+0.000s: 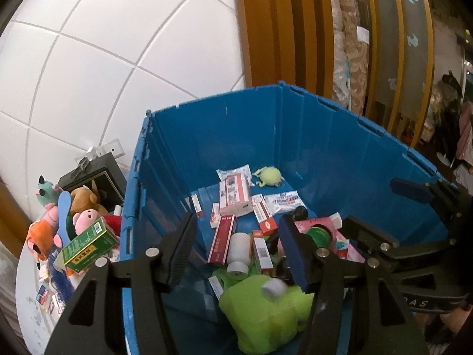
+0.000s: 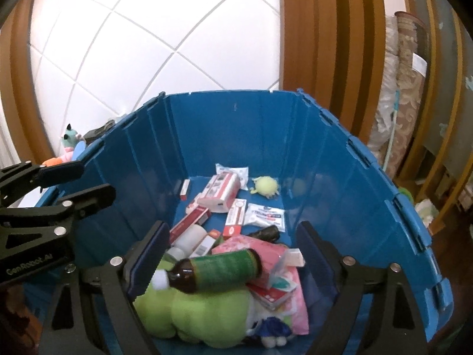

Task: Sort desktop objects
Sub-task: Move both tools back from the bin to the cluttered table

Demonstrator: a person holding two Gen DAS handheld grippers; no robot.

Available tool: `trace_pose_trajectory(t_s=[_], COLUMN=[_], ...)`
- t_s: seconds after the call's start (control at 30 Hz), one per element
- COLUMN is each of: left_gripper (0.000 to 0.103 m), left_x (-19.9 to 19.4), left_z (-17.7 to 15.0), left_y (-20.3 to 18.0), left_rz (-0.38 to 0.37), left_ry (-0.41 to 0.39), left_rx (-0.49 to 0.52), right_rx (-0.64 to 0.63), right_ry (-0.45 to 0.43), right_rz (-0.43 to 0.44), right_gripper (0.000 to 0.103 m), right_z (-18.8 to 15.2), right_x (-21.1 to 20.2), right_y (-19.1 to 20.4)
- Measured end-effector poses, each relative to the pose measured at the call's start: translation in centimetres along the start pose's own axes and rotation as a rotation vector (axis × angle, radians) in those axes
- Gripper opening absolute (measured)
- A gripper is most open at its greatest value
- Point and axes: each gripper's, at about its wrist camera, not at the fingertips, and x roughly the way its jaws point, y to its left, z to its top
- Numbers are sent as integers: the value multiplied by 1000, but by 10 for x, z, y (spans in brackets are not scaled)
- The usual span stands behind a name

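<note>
A blue plastic crate [image 1: 325,136] [image 2: 236,124] holds several medicine boxes [image 1: 233,192] [image 2: 217,190], white sachets, tape rolls [image 1: 238,248], a small green toy [image 1: 270,176] [image 2: 264,185], a big green plush [image 1: 266,310] [image 2: 201,310], a pink pack [image 2: 251,244] and a brown bottle with a green label [image 2: 218,270]. My left gripper [image 1: 236,236] is open and empty over the crate's left part. My right gripper [image 2: 233,239] is open and empty above the bottle. The right gripper also shows in the left wrist view [image 1: 414,204].
On a white table [image 1: 26,281] left of the crate lie several plush toys [image 1: 82,204], a green box [image 1: 88,241], small boxes [image 1: 47,295] and a black box [image 1: 94,177]. A white tiled wall and wooden panels stand behind. Rolled fabric [image 2: 408,88] stands at right.
</note>
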Motion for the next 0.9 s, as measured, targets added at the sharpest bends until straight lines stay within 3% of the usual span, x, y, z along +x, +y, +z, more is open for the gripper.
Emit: trace_pose_trajectory(t_s=[0.07,0.27,0.43,0.53,0.77,0.9], left_gripper=[56,57,57,57,57,57], left_x=[-10,-45,-77,-92,-106,-109], left_z=[-2,-13,-25,-36,-80,-112], left_y=[6,36,78,109,203,261], left_rz=[10,18,45,114,175,250], left_ry=[-47,-155,-216,-250,-194,-143], left_rx=[-27,-115,-169,-198,-284,-318], right_rx=[-1,9,70,79,71,47], right_ry=[-5,-10,-7,-42,-258,-323], right_rz=[-7,-21,29,44,101,145], right_gripper=[103,103,103,103,103,103], right_z=[0,-5,-13,-15,3,12], right_x=[-2,-5,-8,-20,-75,-91], right_y=[1,3,6,20,81,132])
